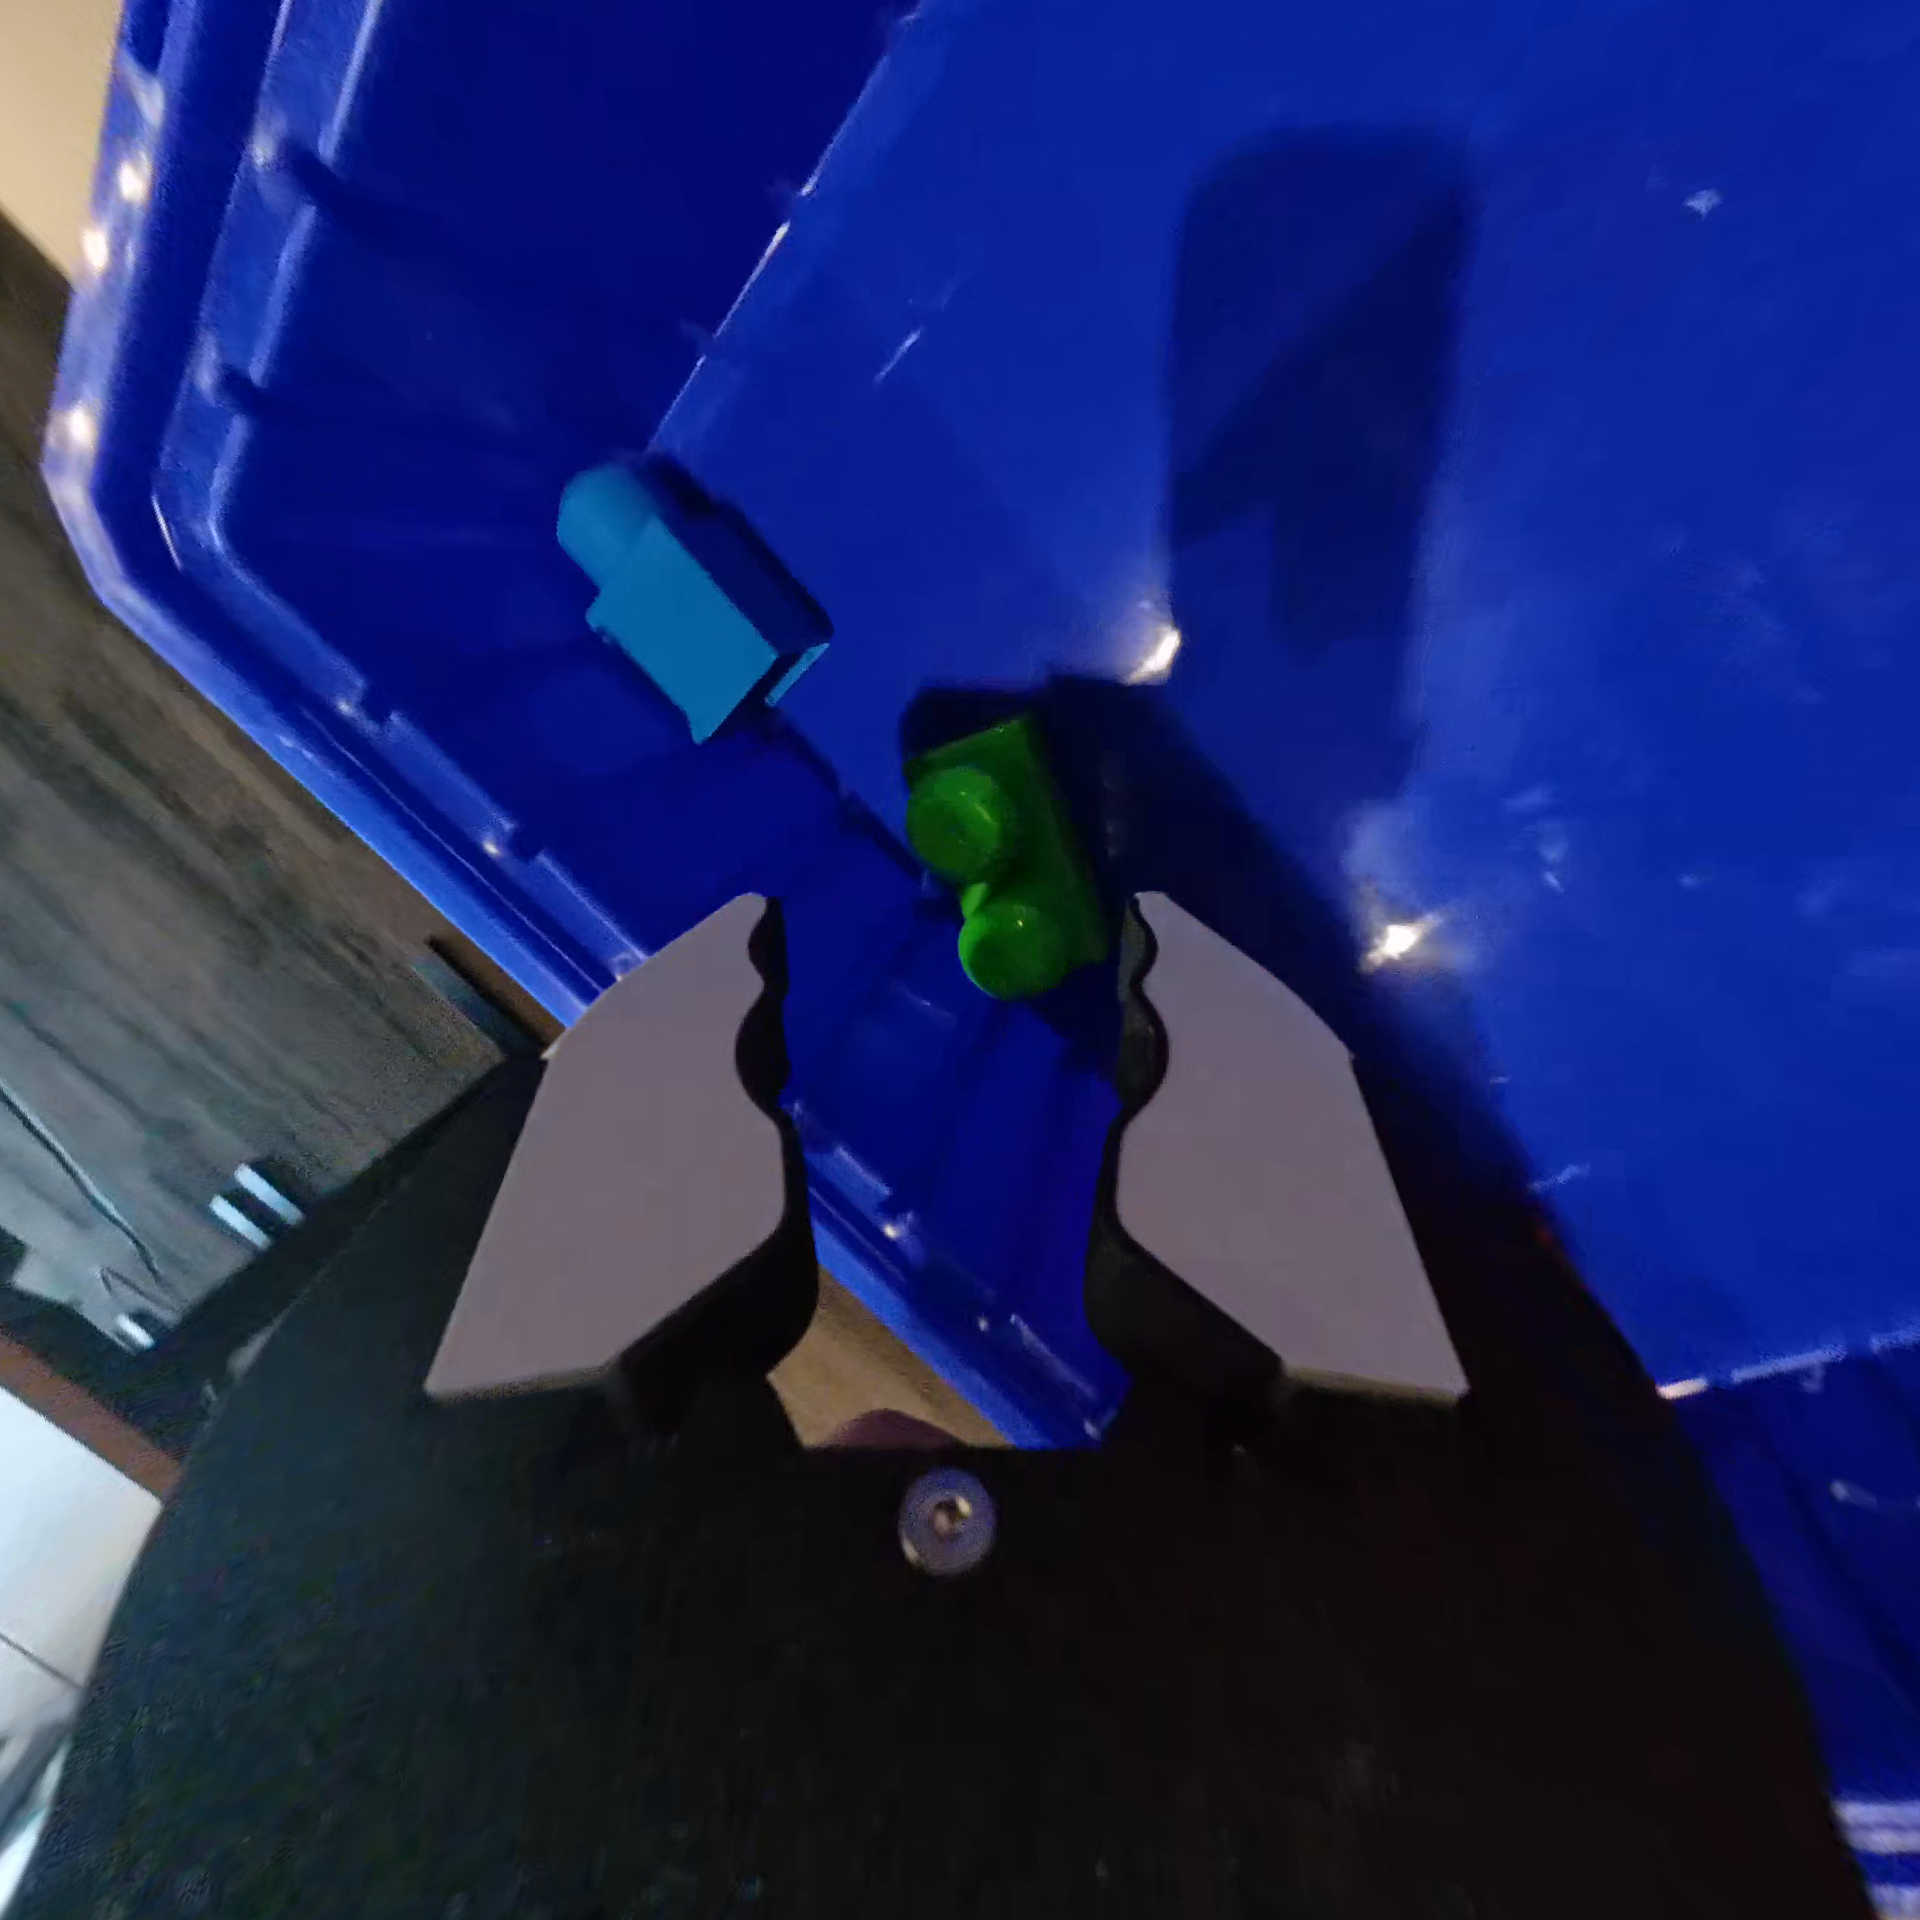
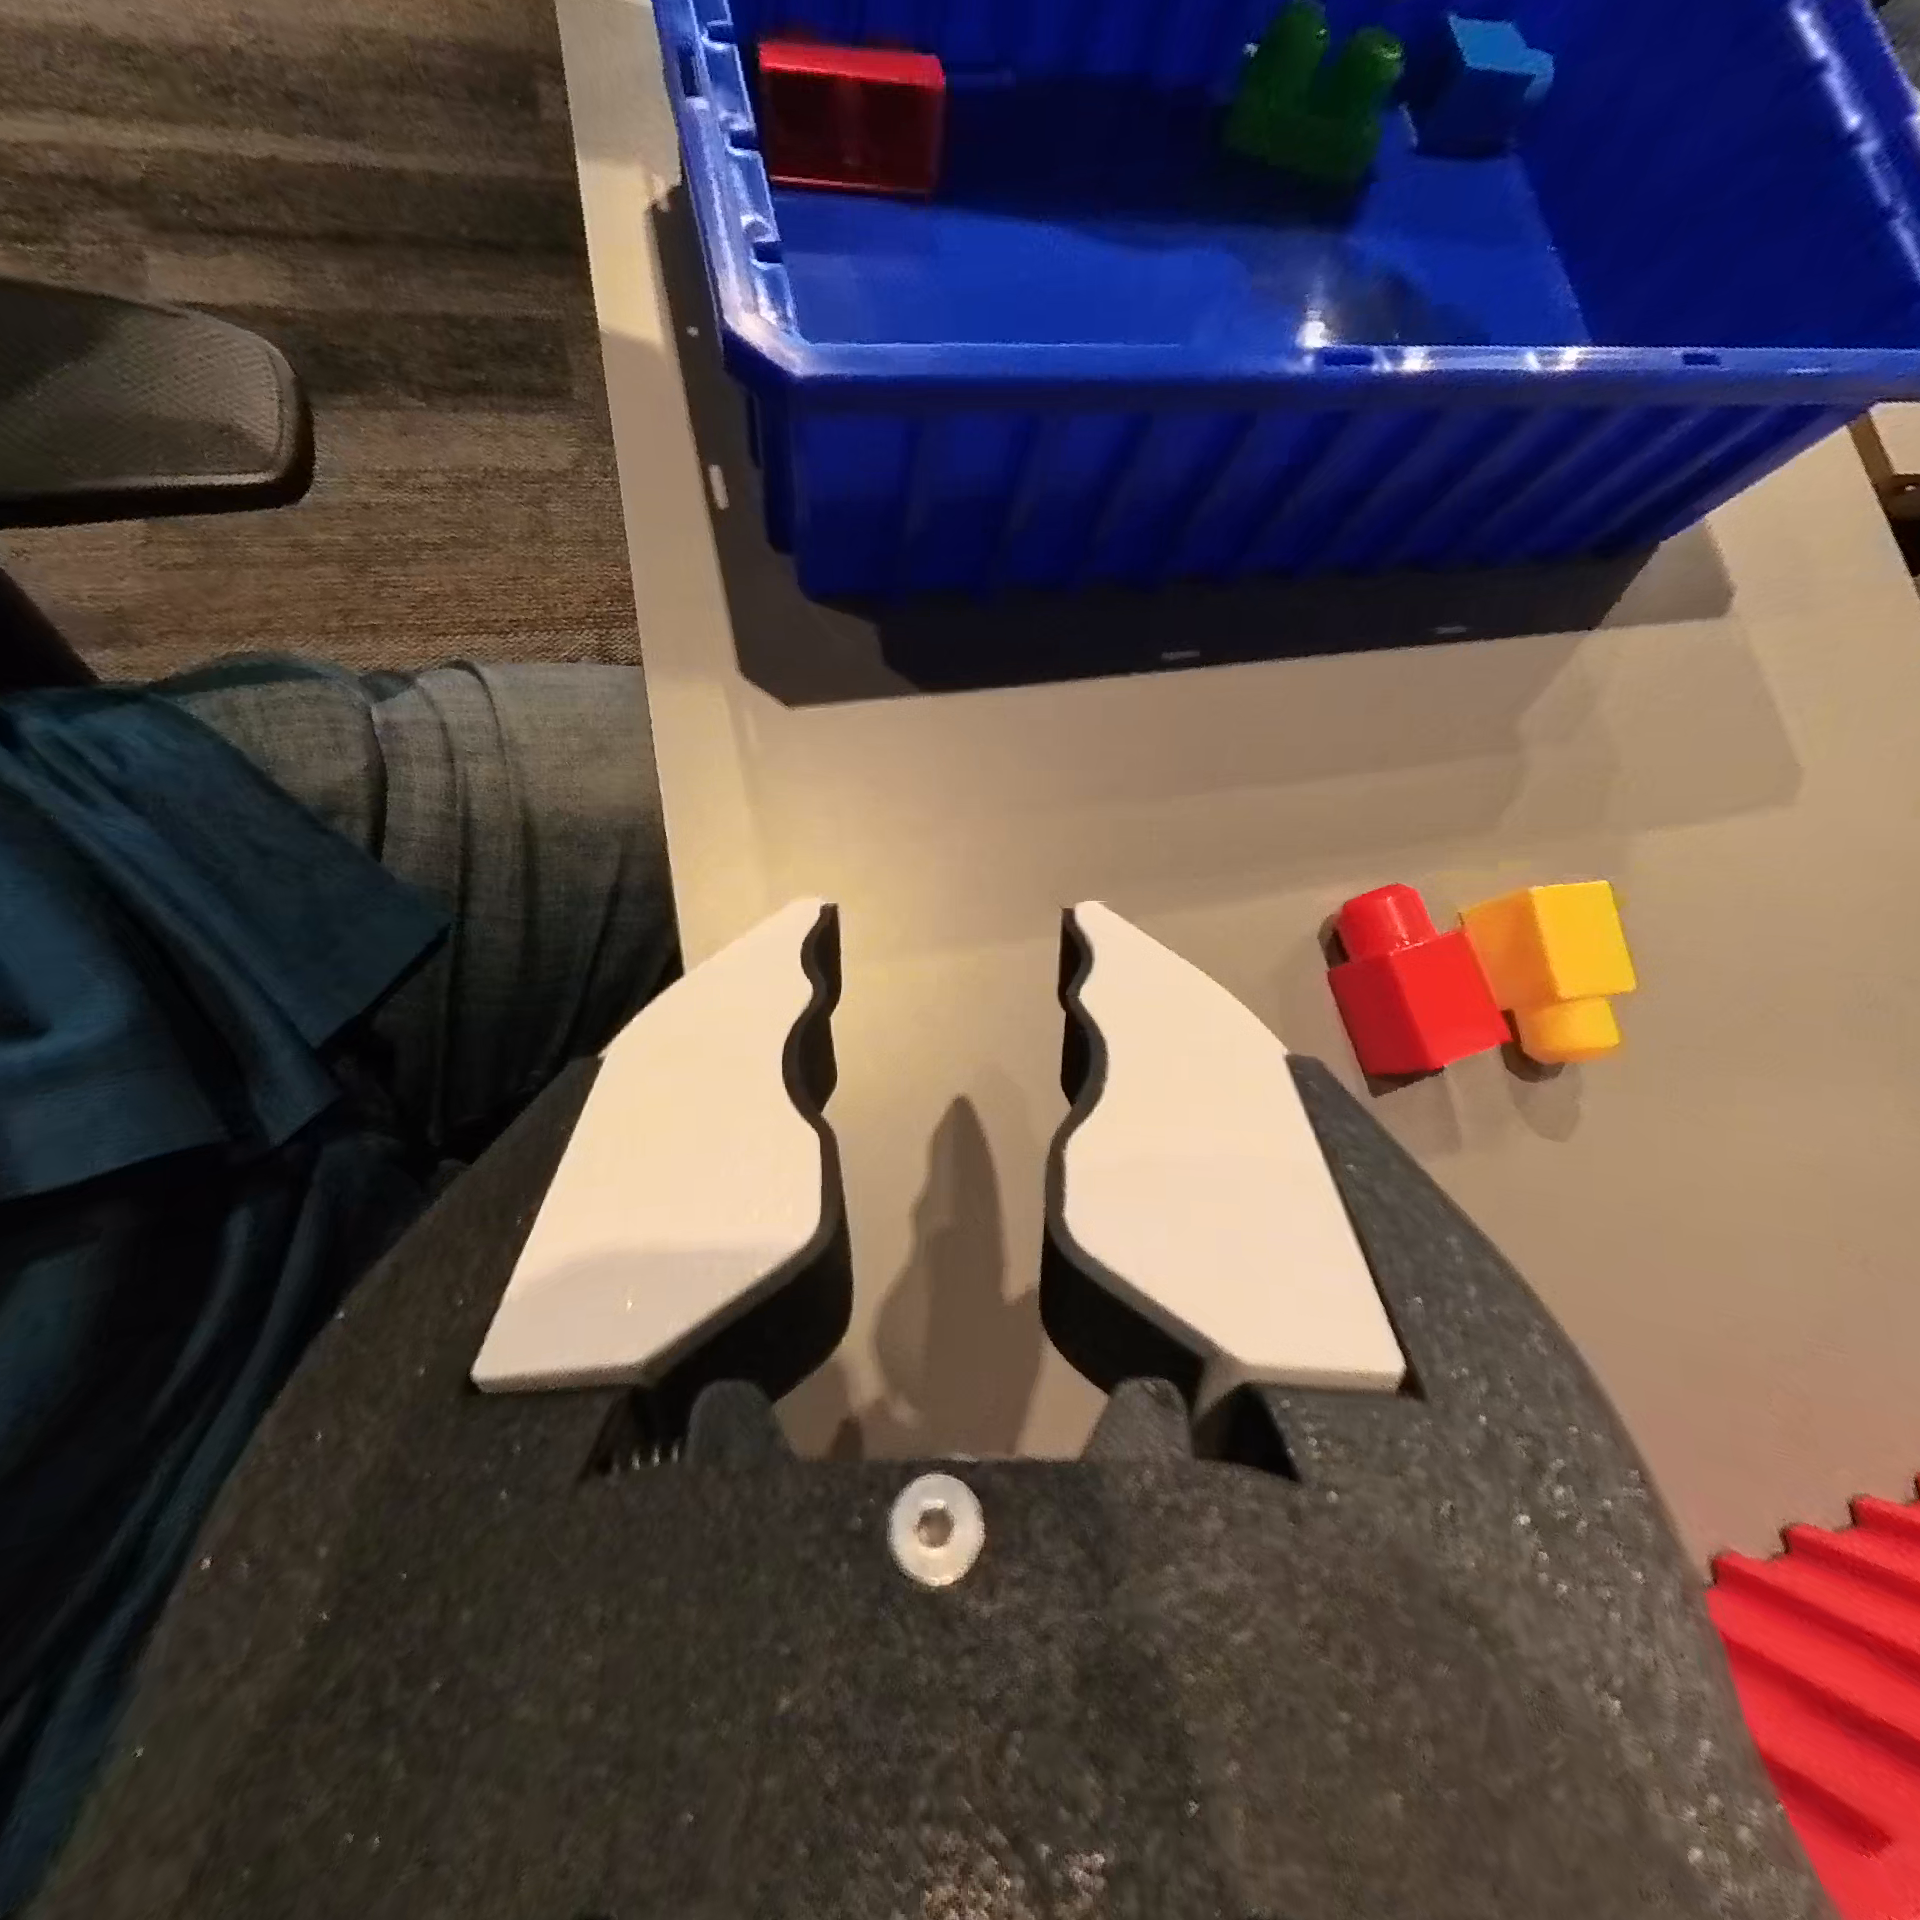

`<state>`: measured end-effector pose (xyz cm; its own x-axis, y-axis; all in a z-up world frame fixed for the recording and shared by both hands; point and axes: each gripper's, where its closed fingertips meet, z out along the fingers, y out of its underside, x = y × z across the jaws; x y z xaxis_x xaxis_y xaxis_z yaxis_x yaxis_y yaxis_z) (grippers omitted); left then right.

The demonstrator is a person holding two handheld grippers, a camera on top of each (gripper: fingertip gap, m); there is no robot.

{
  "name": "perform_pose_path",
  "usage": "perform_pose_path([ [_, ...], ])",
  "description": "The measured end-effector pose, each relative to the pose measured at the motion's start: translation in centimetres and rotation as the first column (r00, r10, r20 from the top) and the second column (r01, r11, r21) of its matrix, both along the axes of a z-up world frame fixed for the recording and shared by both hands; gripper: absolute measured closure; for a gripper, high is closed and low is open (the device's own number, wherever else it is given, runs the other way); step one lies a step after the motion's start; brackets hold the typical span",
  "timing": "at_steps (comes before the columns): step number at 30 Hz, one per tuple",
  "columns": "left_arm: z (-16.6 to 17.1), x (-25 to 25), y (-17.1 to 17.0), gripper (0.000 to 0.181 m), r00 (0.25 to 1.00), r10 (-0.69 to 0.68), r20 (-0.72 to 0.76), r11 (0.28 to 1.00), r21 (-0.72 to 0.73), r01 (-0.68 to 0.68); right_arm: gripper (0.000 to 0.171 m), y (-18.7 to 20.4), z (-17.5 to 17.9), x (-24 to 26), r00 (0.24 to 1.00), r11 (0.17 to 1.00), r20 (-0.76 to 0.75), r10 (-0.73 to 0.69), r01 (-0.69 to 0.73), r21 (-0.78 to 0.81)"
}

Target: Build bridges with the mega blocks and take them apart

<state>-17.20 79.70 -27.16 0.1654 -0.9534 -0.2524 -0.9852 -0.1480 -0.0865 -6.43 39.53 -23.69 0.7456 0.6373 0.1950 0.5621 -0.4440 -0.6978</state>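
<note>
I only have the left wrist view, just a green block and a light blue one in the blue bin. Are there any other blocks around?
Observer: Yes. The right wrist view shows a red block lying in the bin too, near its far left corner.
Operator: Anything outside the bin?
Observer: A small red block and a yellow block lie touching on the table, in front of the bin.
Operator: Is the right gripper holding anything?
Observer: No. The right gripper is open and empty over the table, left of that pair.
</note>
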Motion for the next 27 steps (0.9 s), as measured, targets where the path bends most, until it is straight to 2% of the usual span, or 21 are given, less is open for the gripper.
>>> perform_pose_path([
  [5,-1.9,-0.3,1.5,0.114,0.990,0.140,-0.015,0.989,0.046,-0.139,0.132,-0.1,-0.2,-0.2,1.000,1.000,-0.004,0.015,-0.015,-0.001],
  [11,-2.7,-0.1,1.3,0.109,0.988,0.125,-0.090,0.990,0.070,-0.119,0.132,-0.1,-0.5,0.0,1.000,1.000,-0.013,0.019,-0.019,-0.006],
  [12,-3.1,0.2,0.7,0.117,0.989,0.116,-0.091,0.993,0.042,-0.112,0.132,-0.1,-0.5,0.0,1.000,1.000,-0.011,0.021,-0.021,-0.007],
  [13,-3.4,0.2,0.4,0.108,0.989,0.107,-0.100,0.994,0.038,-0.104,0.132,-0.1,-0.6,0.0,1.000,1.000,-0.010,0.023,-0.023,-0.009],
  [16,-4.0,-0.5,0.6,0.106,0.978,0.060,-0.198,0.992,0.118,-0.037,0.132,-0.1,-0.7,-0.1,1.000,1.000,-0.012,0.026,-0.026,-0.011],
  [18,-4.4,-0.4,0.5,0.098,0.975,0.044,-0.216,0.991,0.132,-0.016,0.132,0.0,-0.8,-0.2,1.000,0.999,-0.012,0.029,-0.029,-0.014],
  [20,-4.6,-0.4,0.4,0.097,0.973,0.031,-0.228,0.992,0.130,-0.001,0.132,-0.1,-0.9,-0.3,0.999,0.999,-0.008,0.033,-0.033,-0.019],
  [22,-4.6,-0.2,0.1,0.101,0.974,0.015,-0.227,0.995,0.104,0.009,0.132,-0.1,-1.0,-0.3,0.999,0.999,-0.002,0.034,-0.034,-0.018],
  [23,-4.8,0.0,-0.8,0.124,0.978,0.001,-0.210,0.999,0.044,0.008,0.132,-0.1,-1.0,-0.3,0.999,0.999,-0.001,0.034,-0.034,-0.018],
  [25,-5.4,0.6,-2.4,0.129,0.985,-0.019,-0.171,0.998,-0.059,0.008,0.132,-0.1,-0.9,-0.2,0.999,0.999,-0.003,0.033,-0.033,-0.015],
  [27,-5.8,0.0,-2.6,0.129,0.976,-0.042,-0.216,0.998,-0.061,0.030,0.132,-0.1,-0.9,-0.2,1.000,0.999,-0.006,0.031,-0.031,-0.014],
])
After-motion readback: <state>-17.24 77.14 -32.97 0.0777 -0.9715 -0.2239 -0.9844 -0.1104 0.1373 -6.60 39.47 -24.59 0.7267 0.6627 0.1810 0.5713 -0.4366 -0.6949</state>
